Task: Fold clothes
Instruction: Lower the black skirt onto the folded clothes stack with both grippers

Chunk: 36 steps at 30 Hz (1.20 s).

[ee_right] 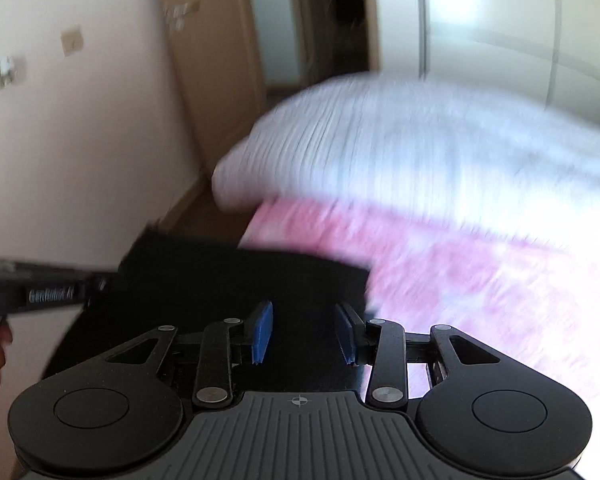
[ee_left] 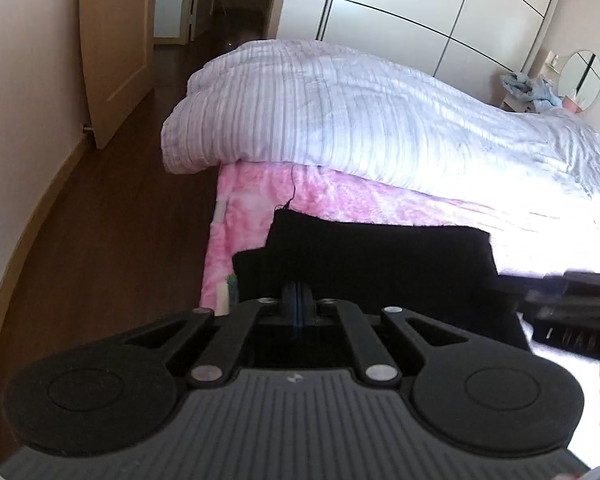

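Past both grippers lies the big white quilt (ee_left: 360,120), on a pink blanket (ee_left: 252,208). The black cloth (ee_left: 380,260) lies on the blanket, right in front of the 2 grippers. The left gripper (ee_left: 296,300) is pinched tight, maybe on the cloth's near edge, but it is too dark to tell. The right gripper (ee_right: 305,334) hangs over the cloth, jaws apart and holding nothing. I think a fold is underway. Next, the right gripper must pinch its edge too.

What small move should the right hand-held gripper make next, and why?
Probably close on the black garment. The right hand-held gripper has its blue pads apart with dark cloth between them, while the left hand-held gripper is already shut at the cloth's near edge on the pink bedcover.
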{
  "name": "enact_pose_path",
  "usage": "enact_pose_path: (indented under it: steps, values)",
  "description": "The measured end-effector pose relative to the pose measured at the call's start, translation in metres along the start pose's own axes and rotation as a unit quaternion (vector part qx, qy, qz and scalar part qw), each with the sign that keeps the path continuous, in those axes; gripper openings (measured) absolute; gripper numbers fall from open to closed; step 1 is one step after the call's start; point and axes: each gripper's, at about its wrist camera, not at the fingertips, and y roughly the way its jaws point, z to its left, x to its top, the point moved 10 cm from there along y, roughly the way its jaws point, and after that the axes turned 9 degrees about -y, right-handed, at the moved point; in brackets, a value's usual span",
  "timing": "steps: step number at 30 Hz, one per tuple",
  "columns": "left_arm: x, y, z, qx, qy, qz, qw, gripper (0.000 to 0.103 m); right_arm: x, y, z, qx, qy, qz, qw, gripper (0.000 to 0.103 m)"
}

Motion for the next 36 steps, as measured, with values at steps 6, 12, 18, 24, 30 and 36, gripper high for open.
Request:
enact_pose_path:
  steps: [6, 12, 18, 24, 30, 36]
  values:
    - [0.001, -0.015, 0.008, -0.012, -0.046, -0.006, 0.9988, 0.003, 0.009, -0.004, 0.015, 0.007, -0.026, -0.005, 1.000, 0.040]
    - [-0.021, -0.075, -0.006, -0.019, -0.067, 0.003, 0.9976, 0.004, -0.001, -0.056, 0.021, 0.051, -0.040, -0.001, 0.998, 0.040]
    - [-0.082, -0.095, -0.014, 0.005, -0.044, 0.052, 0.9976, 0.004, -0.050, -0.077, 0.043, 0.074, -0.067, 0.054, 0.994, 0.040]
    - [-0.094, -0.082, -0.006, 0.039, -0.044, 0.058, 0.9965, 0.000, -0.071, -0.046, 0.061, 0.039, -0.133, 0.095, 0.986, 0.041]
    - [-0.095, -0.122, -0.018, 0.075, -0.055, 0.049, 0.9945, 0.020, -0.068, -0.073, 0.064, 0.036, -0.128, 0.088, 0.987, 0.042]
    - [-0.094, -0.180, -0.049, 0.127, -0.030, 0.018, 0.9913, 0.048, -0.069, -0.111, 0.053, 0.047, -0.082, 0.090, 0.991, 0.047]
